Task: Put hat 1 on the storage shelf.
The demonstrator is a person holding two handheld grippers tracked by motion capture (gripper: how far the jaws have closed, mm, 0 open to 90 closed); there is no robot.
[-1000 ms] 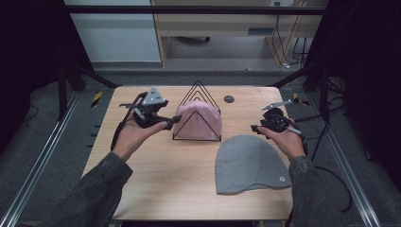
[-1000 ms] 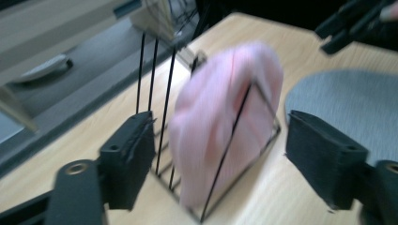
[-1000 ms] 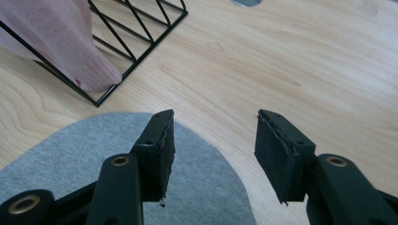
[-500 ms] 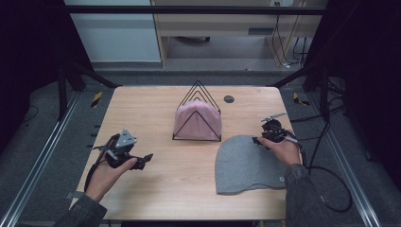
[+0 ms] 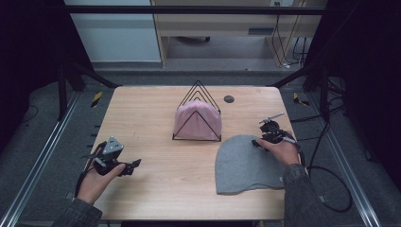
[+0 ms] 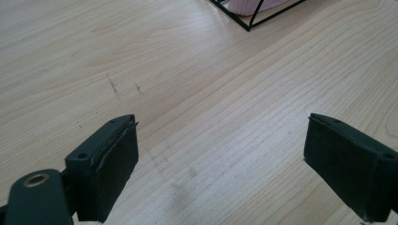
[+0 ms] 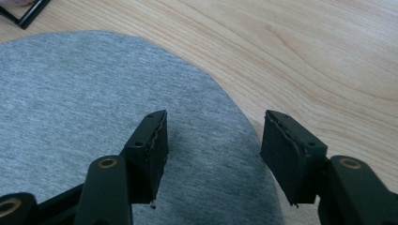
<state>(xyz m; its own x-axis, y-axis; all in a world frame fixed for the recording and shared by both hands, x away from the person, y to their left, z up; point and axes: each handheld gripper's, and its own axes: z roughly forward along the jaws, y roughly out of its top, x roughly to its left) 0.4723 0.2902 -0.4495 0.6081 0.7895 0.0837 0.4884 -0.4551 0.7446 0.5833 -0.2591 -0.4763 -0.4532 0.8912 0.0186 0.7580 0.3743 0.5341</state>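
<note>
Counter (image 5: 156,118) of pale wood carries a grey beanie (image 5: 248,165) lying flat near its right front, and a pink hat (image 5: 196,120) sits in a black wire rack (image 5: 198,101) at the middle. Right gripper (image 7: 213,154) hovers over the beanie's curved edge, jaws partly open and empty, while the left gripper (image 6: 220,159) sits well apart over bare wood, jaws wide and empty. Closing on so thin and flat an edge could pinch nothing, or drag and bunch the fabric.
</note>
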